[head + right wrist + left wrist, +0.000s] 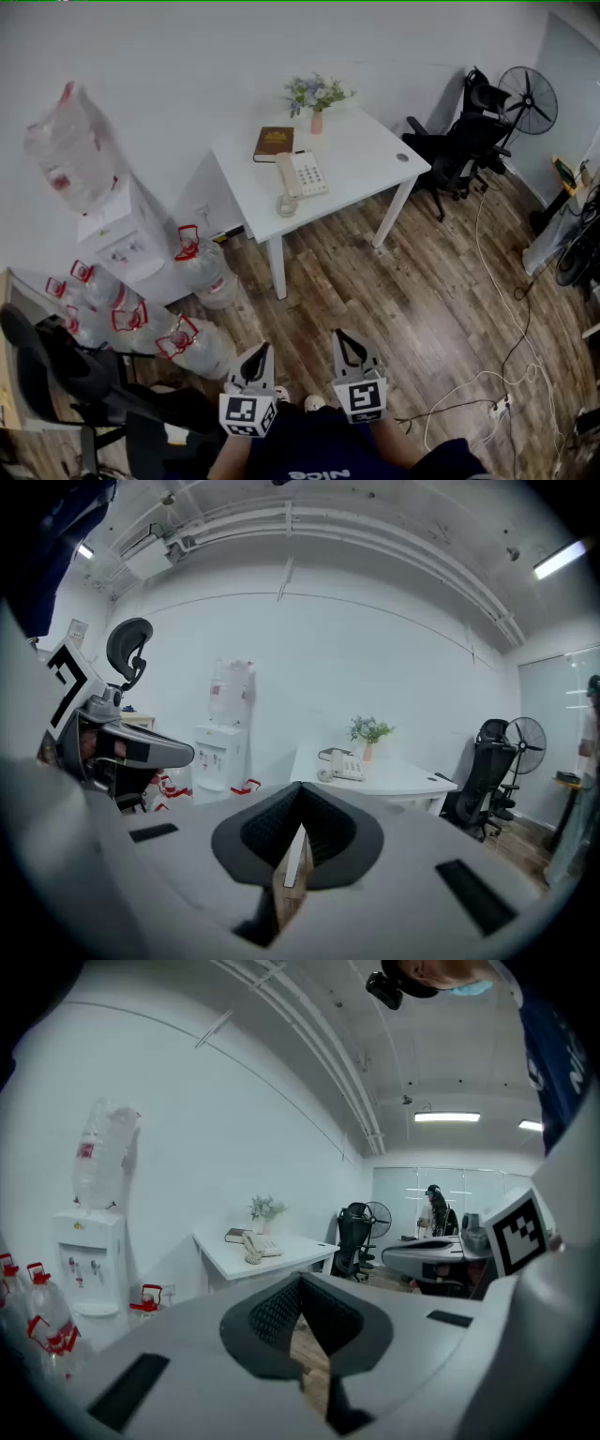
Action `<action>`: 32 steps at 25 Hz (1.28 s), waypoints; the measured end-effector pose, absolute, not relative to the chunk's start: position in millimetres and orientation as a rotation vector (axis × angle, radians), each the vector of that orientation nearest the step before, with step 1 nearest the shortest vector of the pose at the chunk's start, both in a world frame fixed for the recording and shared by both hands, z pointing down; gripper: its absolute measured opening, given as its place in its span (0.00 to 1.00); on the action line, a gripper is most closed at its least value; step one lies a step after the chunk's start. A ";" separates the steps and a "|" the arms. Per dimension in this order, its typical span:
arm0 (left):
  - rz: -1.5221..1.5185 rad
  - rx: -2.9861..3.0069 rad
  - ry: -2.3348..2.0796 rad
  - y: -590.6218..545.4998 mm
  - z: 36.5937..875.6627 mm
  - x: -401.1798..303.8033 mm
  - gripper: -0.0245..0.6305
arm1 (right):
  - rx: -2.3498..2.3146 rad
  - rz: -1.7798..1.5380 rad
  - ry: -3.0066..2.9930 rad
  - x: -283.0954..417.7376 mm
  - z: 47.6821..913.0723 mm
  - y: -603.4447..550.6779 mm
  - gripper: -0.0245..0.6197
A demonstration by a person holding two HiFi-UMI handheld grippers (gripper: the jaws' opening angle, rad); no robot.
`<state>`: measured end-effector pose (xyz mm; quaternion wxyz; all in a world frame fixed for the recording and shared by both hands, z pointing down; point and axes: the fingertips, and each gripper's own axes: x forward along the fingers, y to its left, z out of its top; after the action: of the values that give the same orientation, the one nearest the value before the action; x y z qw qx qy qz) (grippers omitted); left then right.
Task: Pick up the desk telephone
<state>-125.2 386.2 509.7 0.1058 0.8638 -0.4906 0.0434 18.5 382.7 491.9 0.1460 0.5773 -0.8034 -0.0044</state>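
A cream desk telephone [299, 178] with its handset on the cradle lies on the small white table [366, 155] across the room; it also shows far off as the telephone [257, 1246] in the left gripper view and the telephone [343, 767] in the right gripper view. My left gripper [254, 361] and right gripper [350, 354] are held close to the person's body, side by side, well short of the table. Both are shut with nothing between the jaws.
A brown book [273, 142] and a vase of flowers [316, 97] share the table. A water dispenser [117, 225] and several water bottles [192, 262] stand left. Black office chairs [459, 141], a fan [527, 98] and floor cables [487, 375] lie right. Another chair [66, 375] sits near left.
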 end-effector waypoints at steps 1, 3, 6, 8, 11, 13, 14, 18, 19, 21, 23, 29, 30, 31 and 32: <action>0.128 2.547 -1.454 387.2 508.6 -126.8 0.06 | 1.674 -0.010 -2.305 21.1 489.9 384.1 0.07; 0.120 2.551 -1.470 388.5 506.7 -130.7 0.06 | 1.697 -0.007 -2.289 26.0 486.7 386.5 0.07; 0.107 2.551 -1.488 387.4 504.5 -138.6 0.06 | 1.735 -0.012 -2.263 33.3 487.5 389.2 0.07; 0.105 2.556 -1.490 386.2 504.0 -141.7 0.06 | 1.755 -0.005 -2.247 36.4 488.5 390.9 0.07; 0.108 2.558 -1.481 385.5 506.1 -140.2 0.06 | 1.751 0.000 -2.258 32.9 489.1 392.3 0.07; 0.101 2.551 -1.471 384.8 506.5 -139.0 0.06 | 1.743 -0.006 -2.276 26.3 489.5 392.4 0.07; 0.097 2.547 -1.467 384.3 506.6 -139.7 0.06 | 1.739 -0.006 -2.280 22.6 489.3 392.2 0.07; 0.090 2.539 -1.458 382.0 508.7 -150.4 0.06 | 1.746 0.002 -2.268 11.8 490.8 390.5 0.07; 0.090 2.540 -1.457 380.7 509.9 -153.8 0.06 | 1.756 0.007 -2.263 9.9 491.8 389.7 0.07; 0.090 2.544 -1.453 375.8 512.3 -159.7 0.06 | 1.772 0.017 -2.253 5.8 494.8 386.7 0.07; 0.082 2.550 -1.440 370.9 511.7 -162.6 0.06 | 1.773 0.019 -2.237 1.3 497.6 383.5 0.07; 0.097 2.585 -1.419 353.7 509.3 -174.6 0.06 | 1.796 0.018 -2.226 -17.6 502.9 375.5 0.07; 0.098 2.584 -1.419 352.2 509.0 -175.9 0.06 | 1.804 0.028 -2.227 -19.2 504.8 375.7 0.07; 0.098 2.583 -1.416 351.7 508.5 -176.4 0.06 | 1.805 0.045 -2.228 -20.7 507.4 376.6 0.07; 0.096 2.581 -1.412 351.6 508.0 -176.1 0.06 | 1.800 0.064 -2.229 -22.0 510.5 377.5 0.07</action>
<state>-176.1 351.6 508.0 0.0986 0.8725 -0.4774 0.0324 -22.0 377.5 510.5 0.1377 0.6221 -0.7704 0.0220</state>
